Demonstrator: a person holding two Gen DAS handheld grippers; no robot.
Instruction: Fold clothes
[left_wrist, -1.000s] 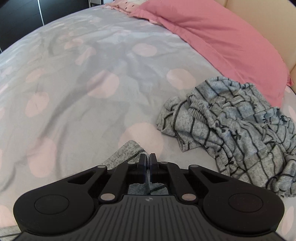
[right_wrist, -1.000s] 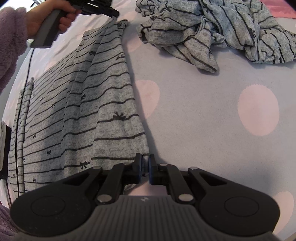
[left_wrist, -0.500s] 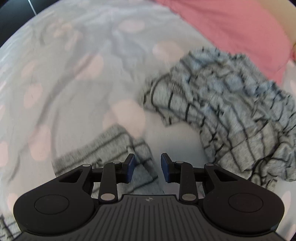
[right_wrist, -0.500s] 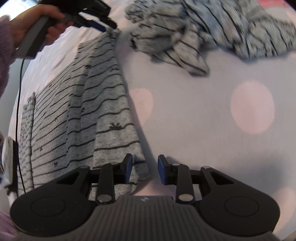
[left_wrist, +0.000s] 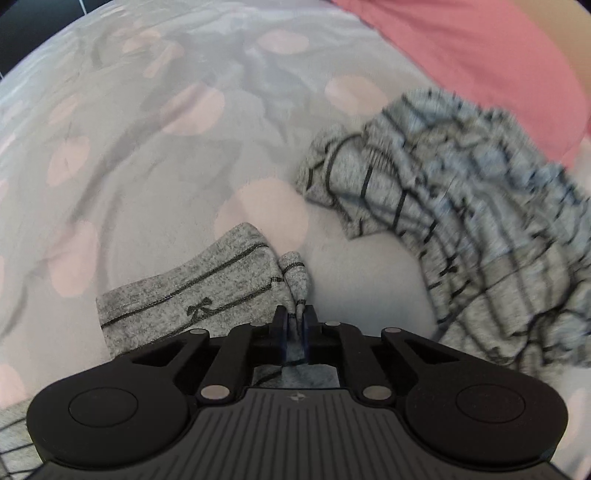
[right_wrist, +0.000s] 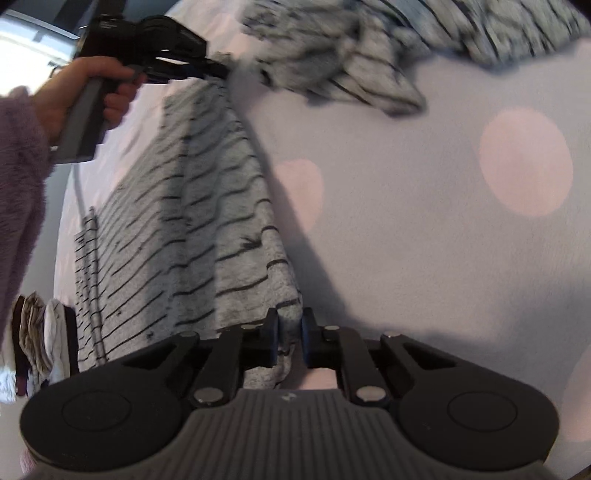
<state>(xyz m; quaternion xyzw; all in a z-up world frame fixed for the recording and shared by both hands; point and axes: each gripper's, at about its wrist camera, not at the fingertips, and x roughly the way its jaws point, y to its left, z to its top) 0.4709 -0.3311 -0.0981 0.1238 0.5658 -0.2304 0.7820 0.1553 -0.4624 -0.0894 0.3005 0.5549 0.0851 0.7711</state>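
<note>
A grey garment with thin black stripes and small bows (right_wrist: 177, 236) is stretched over the bed between both grippers. My left gripper (left_wrist: 294, 317) is shut on its far corner (left_wrist: 295, 273), which bunches up between the fingers; in the right wrist view the left gripper (right_wrist: 218, 70) is held by a hand (right_wrist: 81, 96). My right gripper (right_wrist: 290, 332) is shut on the near corner of the same garment. A crumpled pile of matching striped clothes (left_wrist: 461, 221) lies to the right of the left gripper, also the pile (right_wrist: 369, 55) at the top of the right wrist view.
The bed cover (left_wrist: 129, 166) is grey with large pink dots. A pink pillow (left_wrist: 480, 55) lies at the far right behind the pile. A fuzzy purple sleeve (right_wrist: 18, 184) fills the left edge. Stacked folded items (right_wrist: 37, 339) sit at the lower left.
Both grippers opened half a second ago and have since shut again on the garment's corners. The garment's right edge now lifts off the bed.
</note>
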